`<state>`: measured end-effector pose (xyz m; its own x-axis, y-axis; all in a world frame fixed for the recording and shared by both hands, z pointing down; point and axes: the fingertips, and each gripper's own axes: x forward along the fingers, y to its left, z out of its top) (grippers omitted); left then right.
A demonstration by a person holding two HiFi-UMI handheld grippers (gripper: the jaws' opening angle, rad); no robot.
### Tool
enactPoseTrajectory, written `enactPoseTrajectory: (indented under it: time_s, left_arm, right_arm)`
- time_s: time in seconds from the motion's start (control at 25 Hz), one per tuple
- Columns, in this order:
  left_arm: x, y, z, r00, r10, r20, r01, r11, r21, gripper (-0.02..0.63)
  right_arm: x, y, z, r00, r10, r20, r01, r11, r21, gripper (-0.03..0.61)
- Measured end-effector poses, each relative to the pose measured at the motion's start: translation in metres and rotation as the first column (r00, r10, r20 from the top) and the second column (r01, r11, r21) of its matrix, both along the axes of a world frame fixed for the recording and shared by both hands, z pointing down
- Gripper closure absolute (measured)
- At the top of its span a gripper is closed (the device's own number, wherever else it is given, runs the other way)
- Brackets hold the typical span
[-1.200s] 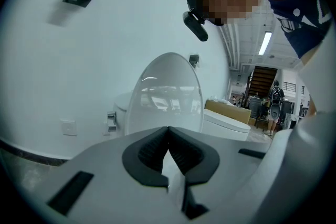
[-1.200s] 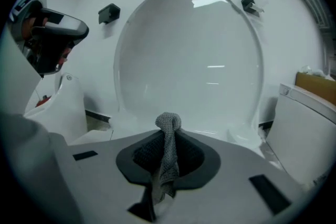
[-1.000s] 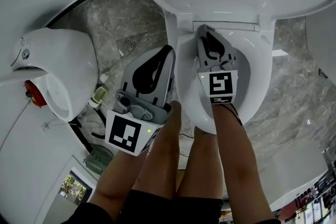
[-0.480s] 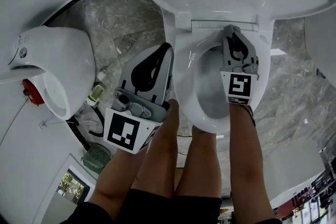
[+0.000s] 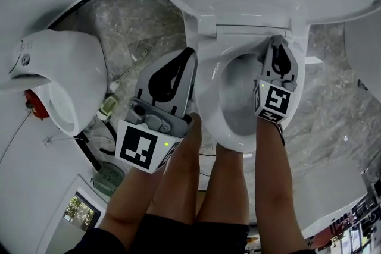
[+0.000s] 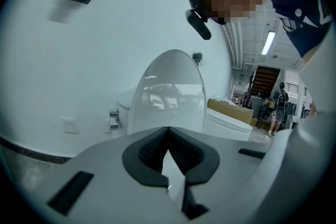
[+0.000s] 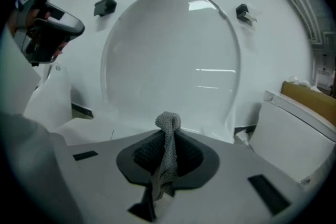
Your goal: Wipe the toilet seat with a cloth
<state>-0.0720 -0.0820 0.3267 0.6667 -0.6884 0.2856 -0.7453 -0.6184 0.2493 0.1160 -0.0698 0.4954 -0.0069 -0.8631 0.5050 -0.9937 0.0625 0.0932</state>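
Snugly in right tool (image 7: 167, 132), cloth (image 7: 168, 157)

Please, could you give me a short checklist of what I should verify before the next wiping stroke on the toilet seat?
1. Is the cloth gripped by the right tongs? Ok, the jaws are shut on it.
2. Is the lid raised off the toilet seat? Ok.
3. Are the right tongs over the seat's rear right part? Ok.
4. Is the cloth touching the seat? Cannot tell.
5. Are the left tongs out of the way? Ok, they are shut, empty and held to the left of the seat.
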Motion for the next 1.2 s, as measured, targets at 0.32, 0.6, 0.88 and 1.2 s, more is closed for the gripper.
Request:
enactPoseTrajectory:
  time_s: [0.32,0.6,0.88,1.2]
  left_arm:
    - [-0.001,-0.001,0.0,1.0,-0.01,0.005,0.01,1.0,0.001,0.6]
    - [-0.002,0.001,0.001,1.0,-0.018,0.006,0.018,1.0,-0.001,0.6]
    - [-0.005,-0.002,-0.003,1.0,-0.025,0.01,0.025,1.0,0.005,0.6]
    - [-0.015,-0.006,-0.007,0.999,-0.041,0.012,0.041,0.999,0.016,0.6]
  right_arm:
    - [-0.103,-0.011,-0.005,0.958,-0.279,0.07,0.278,0.96,0.026,0.522]
    - [-0.165,0.001,-0.006,0.863,-0.484,0.146,0.484,0.874,0.042,0.522]
    - [-0.248,0.079,0.001,0.521,-0.845,0.126,0.852,0.524,-0.004,0.521]
    - [-0.238,0.067,0.001,0.566,-0.815,0.126,0.819,0.574,0.03,0.52]
